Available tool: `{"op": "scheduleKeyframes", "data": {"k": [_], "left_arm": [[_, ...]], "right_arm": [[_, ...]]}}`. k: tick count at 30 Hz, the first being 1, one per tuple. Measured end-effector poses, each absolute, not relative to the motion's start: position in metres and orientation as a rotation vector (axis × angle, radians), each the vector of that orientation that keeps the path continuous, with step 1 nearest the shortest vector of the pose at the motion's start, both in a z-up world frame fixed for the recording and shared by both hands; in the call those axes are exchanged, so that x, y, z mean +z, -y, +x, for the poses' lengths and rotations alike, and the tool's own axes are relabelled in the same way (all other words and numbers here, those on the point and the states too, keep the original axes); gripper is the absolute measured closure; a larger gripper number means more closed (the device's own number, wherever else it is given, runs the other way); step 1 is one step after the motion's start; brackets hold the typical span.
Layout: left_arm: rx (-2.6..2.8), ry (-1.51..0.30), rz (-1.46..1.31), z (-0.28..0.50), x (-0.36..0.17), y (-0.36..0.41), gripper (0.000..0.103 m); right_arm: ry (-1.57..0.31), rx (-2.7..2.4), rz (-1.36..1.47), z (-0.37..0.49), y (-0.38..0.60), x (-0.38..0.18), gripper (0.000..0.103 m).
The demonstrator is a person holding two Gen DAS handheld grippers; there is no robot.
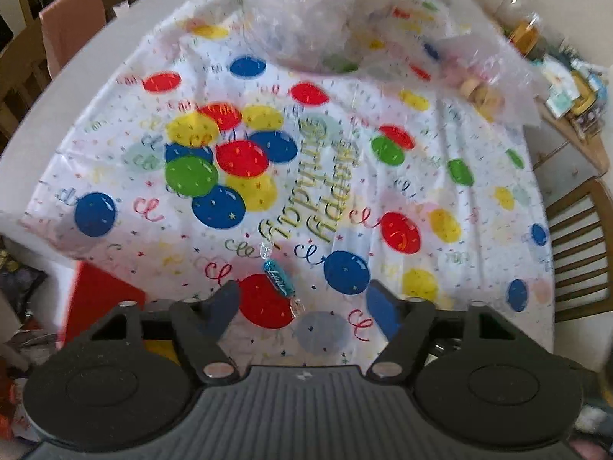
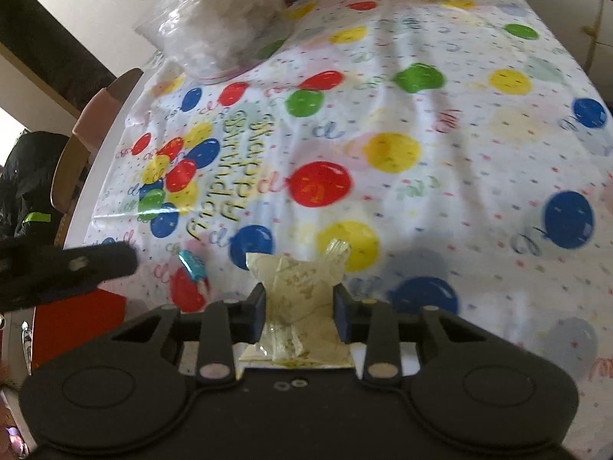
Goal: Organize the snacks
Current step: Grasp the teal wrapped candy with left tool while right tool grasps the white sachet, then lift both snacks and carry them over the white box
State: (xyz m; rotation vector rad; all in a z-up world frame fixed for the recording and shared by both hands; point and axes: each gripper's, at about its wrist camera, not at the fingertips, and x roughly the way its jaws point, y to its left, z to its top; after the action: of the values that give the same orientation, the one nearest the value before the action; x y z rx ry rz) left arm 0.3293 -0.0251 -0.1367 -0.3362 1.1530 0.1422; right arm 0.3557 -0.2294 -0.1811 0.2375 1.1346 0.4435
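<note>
A blue-wrapped candy lies on the balloon-print tablecloth near the table's front edge. My left gripper is open just above it, the candy between its fingers, nearer the left one. In the right wrist view the candy shows at the left, with the left gripper's fingers beside it. My right gripper is shut on a pale yellow-green wrapped snack packet, held above the cloth.
A clear plastic bag with white contents lies at the far side of the table, also in the right wrist view. A second clear bag with round biscuits lies far right. Wooden chairs stand around. A red surface lies below the front left edge.
</note>
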Motion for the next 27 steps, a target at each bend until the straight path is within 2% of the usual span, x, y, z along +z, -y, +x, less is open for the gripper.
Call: {"op": "scheduleKeyframes", "data": {"k": [4, 9, 13, 14, 20, 21, 23, 27], "left_arm": [[0.156, -1.200, -0.321, 0.344, -0.163, 0.025, 0.042], [0.194, -1.230, -0.348, 0.355, -0.183, 0.017, 0.053], [0.218, -1.236, -0.328, 0.358, -0.190, 0.017, 0.054], [0.222, -1.231, -0.325, 0.358, -0.191, 0.017, 0.059], [0.217, -1.211, -0.309, 0.358, -0.190, 0.016, 0.074], [0.218, -1.209, -0.303, 0.358, -0.190, 0.017, 0.081], [0.215, -1.207, -0.299, 0.357, -0.190, 0.016, 0.087], [0.202, -1.198, -0.308, 0.353, -0.191, 0.015, 0.091]], "right_arm": [[-1.129, 0.439, 0.241, 0.349, 0.242, -0.180, 0.070], [-1.127, 0.442, 0.245, 0.342, 0.250, -0.179, 0.070], [-1.116, 0.452, 0.228, 0.338, 0.248, -0.177, 0.070], [-1.114, 0.453, 0.227, 0.338, 0.248, -0.177, 0.070], [-1.113, 0.457, 0.228, 0.336, 0.247, -0.177, 0.070], [-1.112, 0.456, 0.227, 0.336, 0.247, -0.177, 0.070], [-1.111, 0.454, 0.225, 0.336, 0.246, -0.176, 0.070], [-1.109, 0.446, 0.222, 0.333, 0.246, -0.175, 0.070]]}}
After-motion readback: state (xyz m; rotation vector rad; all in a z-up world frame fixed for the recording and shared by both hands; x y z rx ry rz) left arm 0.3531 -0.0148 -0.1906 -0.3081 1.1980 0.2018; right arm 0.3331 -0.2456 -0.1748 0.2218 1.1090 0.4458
